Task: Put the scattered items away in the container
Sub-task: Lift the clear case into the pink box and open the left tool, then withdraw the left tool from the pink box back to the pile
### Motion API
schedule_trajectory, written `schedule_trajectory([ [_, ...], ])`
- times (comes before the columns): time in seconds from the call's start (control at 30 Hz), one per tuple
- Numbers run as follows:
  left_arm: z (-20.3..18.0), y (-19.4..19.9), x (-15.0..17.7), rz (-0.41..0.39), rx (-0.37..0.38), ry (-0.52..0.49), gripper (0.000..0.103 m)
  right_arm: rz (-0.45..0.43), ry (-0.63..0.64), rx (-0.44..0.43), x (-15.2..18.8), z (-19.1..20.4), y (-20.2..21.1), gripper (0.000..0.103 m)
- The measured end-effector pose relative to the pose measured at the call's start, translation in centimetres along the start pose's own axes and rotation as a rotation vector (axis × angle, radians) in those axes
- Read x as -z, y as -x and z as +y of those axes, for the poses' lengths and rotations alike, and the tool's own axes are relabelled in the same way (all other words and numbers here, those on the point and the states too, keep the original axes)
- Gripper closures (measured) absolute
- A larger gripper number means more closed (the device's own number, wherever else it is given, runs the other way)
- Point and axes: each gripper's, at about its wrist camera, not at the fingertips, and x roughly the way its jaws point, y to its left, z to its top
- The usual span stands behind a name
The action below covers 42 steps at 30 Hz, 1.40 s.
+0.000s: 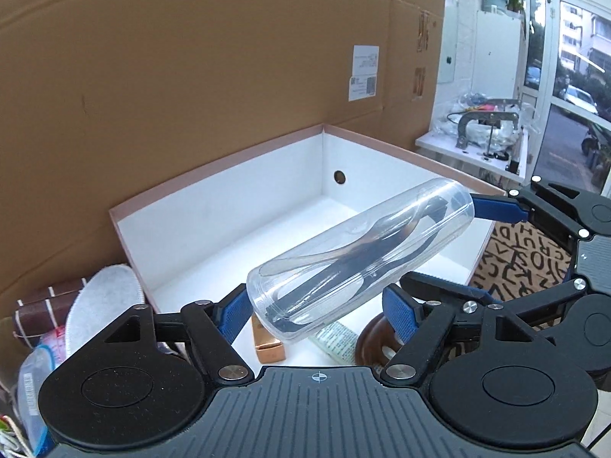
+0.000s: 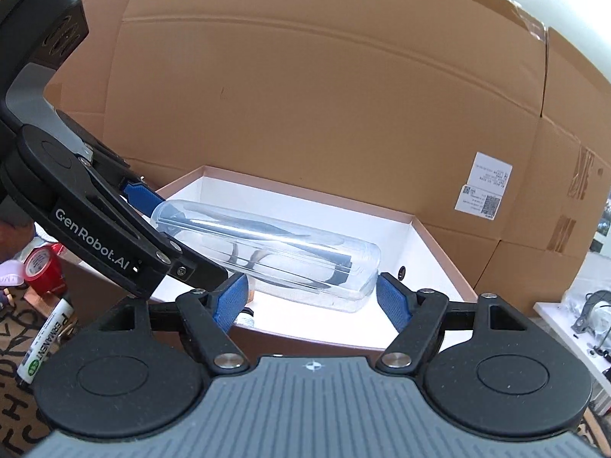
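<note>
gold box: upper end hidden behind the clear case
white tube: mostly covered, print too small to read
brown ring: half behind the left gripper (finger blocks it)
shipping label: text illegible
marker: tip hidden

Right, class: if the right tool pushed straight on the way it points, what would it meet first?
Most likely the clear glasses case, lying crosswise just beyond the right tool, over the white box; depth is unclear, so they may already touch.
</note>
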Motion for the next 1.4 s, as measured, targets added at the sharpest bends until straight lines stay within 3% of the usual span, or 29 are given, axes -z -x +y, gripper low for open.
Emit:
schedule_trajectory([
  [0.13, 0.6, -0.1, -0.3, -0.010, -0.041, 0.058, 0.000, -0.018, -0.003, 0.038, 0.1, 0.1, 0.0, 0.012],
  [0.4, 1.9, 2.0, 0.2, -0.053, -0.048, 0.127, 0.000, -0.036, 0.008, 0.047, 0.4, 0.5, 1.3, 0.010],
  [0.6, 1.4, 4.3, 1.3, -0.073, -0.074, 0.097, 0.000, -0.041, -0.008, 0.062, 0.3, 1.4, 2.4, 0.004],
  [0.77, 1.3, 7.7, 1.8, -0.119, -0.081, 0.096, 0.000, -0.037, -0.008, 0.078, -0.2, 2.7, 3.6, 0.003],
  [0.9, 1.6, 11.6, 2.8, -0.174, -0.095, 0.102, 0.000, -0.083, 0.001, 0.084, -0.8, 4.1, 5.6, 0.003],
  [1.07, 2.1, 16.7, 5.9, -0.231, -0.142, 0.115, 0.000, -0.139, 0.015, 0.056, -0.9, 6.4, 8.3, 0.002],
  [1.2, 2.8, 19.7, 9.9, -0.246, -0.213, 0.149, 0.000, -0.162, -0.040, -0.015, -0.5, 7.9, 10.5, 0.002],
  [1.4, 4.7, 20.8, 17.1, -0.162, -0.320, 0.289, 0.000, -0.083, -0.202, -0.148, 1.9, 10.3, 11.0, 0.002],
])
